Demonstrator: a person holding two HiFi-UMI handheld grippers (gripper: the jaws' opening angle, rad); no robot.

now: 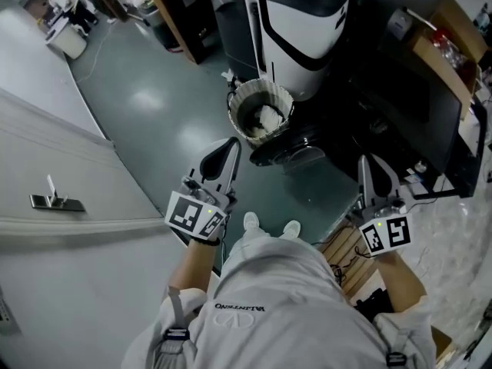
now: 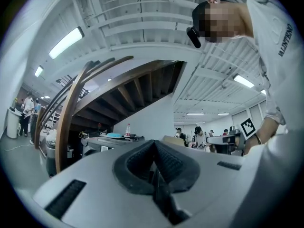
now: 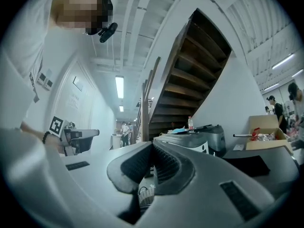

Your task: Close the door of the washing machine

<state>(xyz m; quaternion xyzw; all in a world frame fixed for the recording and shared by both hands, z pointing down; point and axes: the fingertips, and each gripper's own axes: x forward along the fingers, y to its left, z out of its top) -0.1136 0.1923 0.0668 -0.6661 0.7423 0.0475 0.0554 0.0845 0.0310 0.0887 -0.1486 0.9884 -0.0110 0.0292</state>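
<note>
The washing machine point(image 1: 301, 23) is a white and black unit on the floor ahead of me. A dark rounded part point(image 1: 287, 151) low at its front looks like the open door; I cannot tell its angle. A white basket point(image 1: 261, 112) with pale laundry stands before the machine. My left gripper point(image 1: 231, 147) is shut and empty, held short of the basket. My right gripper point(image 1: 367, 164) is also shut and empty, to the right of the dark door. In the left gripper view the left gripper point(image 2: 154, 144) has its jaws together; the right gripper point(image 3: 153, 146) has too, with the machine point(image 3: 190, 139) beyond it.
A white counter point(image 1: 54, 160) with a metal handle point(image 1: 55, 201) runs along the left. A black cabinet point(image 1: 407, 121) and a cardboard box point(image 1: 450, 33) stand at the right. A wooden staircase point(image 3: 190, 75) rises behind the machine. People stand far off point(image 2: 26, 109).
</note>
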